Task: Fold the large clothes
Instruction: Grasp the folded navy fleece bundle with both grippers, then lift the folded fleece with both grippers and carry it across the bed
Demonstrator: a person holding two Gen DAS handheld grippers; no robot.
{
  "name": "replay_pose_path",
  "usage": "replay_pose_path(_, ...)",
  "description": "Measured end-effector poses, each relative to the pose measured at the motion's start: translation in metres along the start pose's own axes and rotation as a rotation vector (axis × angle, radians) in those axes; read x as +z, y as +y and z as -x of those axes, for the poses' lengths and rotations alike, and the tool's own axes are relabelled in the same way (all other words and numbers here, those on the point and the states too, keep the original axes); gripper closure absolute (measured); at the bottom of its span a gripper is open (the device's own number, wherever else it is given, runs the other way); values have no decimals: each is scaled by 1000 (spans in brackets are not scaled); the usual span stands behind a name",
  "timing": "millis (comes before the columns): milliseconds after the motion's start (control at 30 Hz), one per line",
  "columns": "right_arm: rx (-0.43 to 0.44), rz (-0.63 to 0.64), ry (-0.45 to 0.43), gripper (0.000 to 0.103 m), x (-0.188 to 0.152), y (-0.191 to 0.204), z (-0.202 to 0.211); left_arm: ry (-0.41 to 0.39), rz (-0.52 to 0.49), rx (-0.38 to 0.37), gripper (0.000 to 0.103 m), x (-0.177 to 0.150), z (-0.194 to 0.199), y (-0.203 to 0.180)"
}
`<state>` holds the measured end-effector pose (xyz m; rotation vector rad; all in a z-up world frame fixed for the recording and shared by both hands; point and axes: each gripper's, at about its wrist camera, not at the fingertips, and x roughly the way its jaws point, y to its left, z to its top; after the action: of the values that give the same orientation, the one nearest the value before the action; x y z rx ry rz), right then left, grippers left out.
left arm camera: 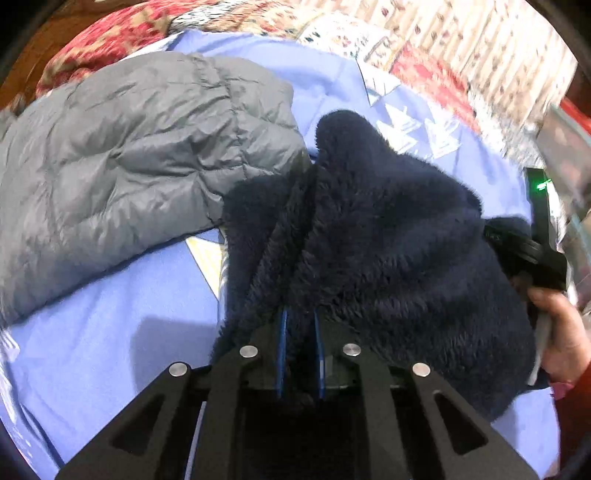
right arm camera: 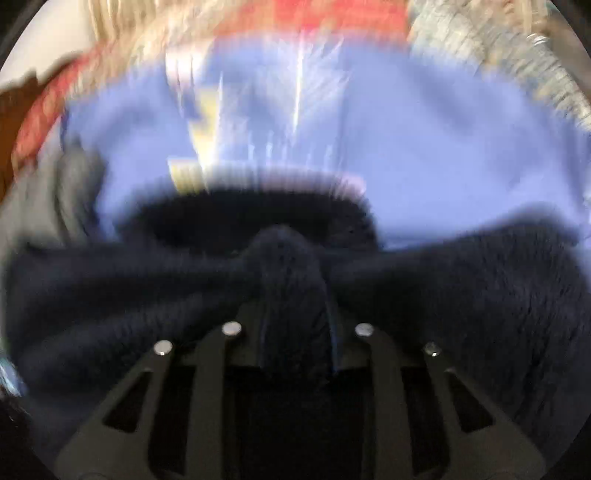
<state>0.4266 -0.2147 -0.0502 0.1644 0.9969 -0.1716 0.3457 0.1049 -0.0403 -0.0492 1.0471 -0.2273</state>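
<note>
A dark navy fleece garment point(left arm camera: 388, 229) hangs bunched above a light blue bedsheet point(left arm camera: 110, 350). My left gripper point(left arm camera: 300, 317) is shut on a fold of the fleece; its fingertips are buried in the pile. My right gripper point(right arm camera: 295, 295) is also shut on the fleece point(right arm camera: 461, 295), which stretches left and right across the blurred right wrist view. In the left wrist view the right gripper's black body point(left arm camera: 532, 254) and the hand holding it show at the right edge of the fleece.
A grey quilted puffer jacket point(left arm camera: 122, 158) lies on the sheet to the left of the fleece. A red patterned blanket point(left arm camera: 122, 29) and a pale patterned cloth point(left arm camera: 480, 55) lie beyond the sheet.
</note>
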Motion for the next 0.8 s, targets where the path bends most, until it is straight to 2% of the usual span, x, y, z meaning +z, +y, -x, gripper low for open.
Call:
replay_pose_path(33,18,-8,-5,75,2,-2,6,-2,-17,18,64,1,-4,-1)
replay_pose_path(67,47,-15,-5,68,4,-4,12,1,-19,20,64,2,-6,1)
replay_pose_path(133,126,-36,-8,55,7,-16,31,18,13,-33,64,7,3,7)
replay_pose_path(200,272,-83,-49,23,3,-27,67,-4,42,-102,61,10,25,17)
replay_pose_path(267,385,-111,-109,16,-10,-45,112,-64,86,-131,52,13,49,33)
replay_pose_path(333,419,-110,-148,16,-24,-67,150,-88,136,-111,46,17,63,48)
replay_pose_path(433,337,-132,-226,6,-52,-101,187,-44,181,-108,37,25,58,61)
replay_pose_path(500,260,-162,-246,6,-75,-135,195,21,204,-136,34,29,46,58)
replay_pose_path(567,239,-227,-202,6,-90,-160,180,57,169,-147,31,28,36,42)
replay_pose_path(633,258,-328,-117,6,-105,-184,165,68,122,-127,31,29,25,25)
replay_pose_path(700,283,-357,-92,6,-111,-191,151,82,59,-73,31,30,7,8)
replay_pose_path(733,272,-354,-87,6,-111,-191,141,83,20,-16,28,31,-3,1)
replay_pose_path(800,237,-347,-52,6,-108,-190,120,103,-7,47,16,33,-21,2)
